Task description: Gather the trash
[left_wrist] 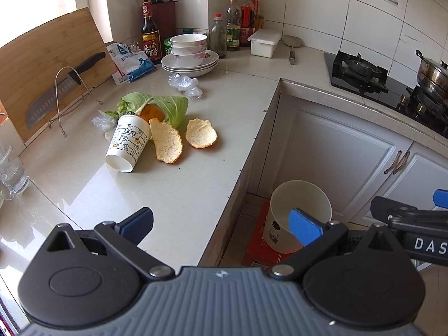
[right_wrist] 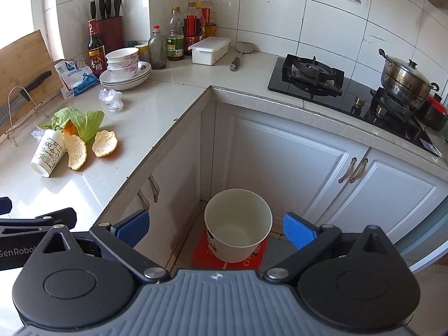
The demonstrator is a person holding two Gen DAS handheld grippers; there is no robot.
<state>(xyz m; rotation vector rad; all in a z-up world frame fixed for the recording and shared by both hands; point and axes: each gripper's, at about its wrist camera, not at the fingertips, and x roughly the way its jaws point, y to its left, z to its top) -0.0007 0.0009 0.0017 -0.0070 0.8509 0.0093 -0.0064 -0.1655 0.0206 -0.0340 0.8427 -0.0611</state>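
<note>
- Currently the left gripper [left_wrist: 221, 225] is held over the near edge of the countertop [left_wrist: 173, 190] with its blue-padded fingers spread wide and nothing between them.
- Right gripper [right_wrist: 215, 228]: fingers likewise spread apart and empty, positioned above the white bin [right_wrist: 238, 224], which appears between the two pads in the right wrist view.
- White bin: upright on the floor in the inner corner of the cabinets, standing on a red flat item [right_wrist: 201, 254] (type not readable); interior appears empty.
- Trash group, all on the countertop, well apart from both grippers:
- paper cup [left_wrist: 127, 145], lying on its side, base toward the camera;
- two orange peel pieces [left_wrist: 166, 144], concave side up, the left one touching the cup, the other [left_wrist: 201, 133] just beside it;
- green cabbage leaf [left_wrist: 168, 106] behind the peels, partly covering an orange-coloured item;
- crumpled clear plastic [left_wrist: 184, 84] between the leaf and the stacked bowls [left_wrist: 189, 49].
- Cleaver [left_wrist: 56, 89]: resting on a wire rack against the cutting board [left_wrist: 42, 56].
</note>
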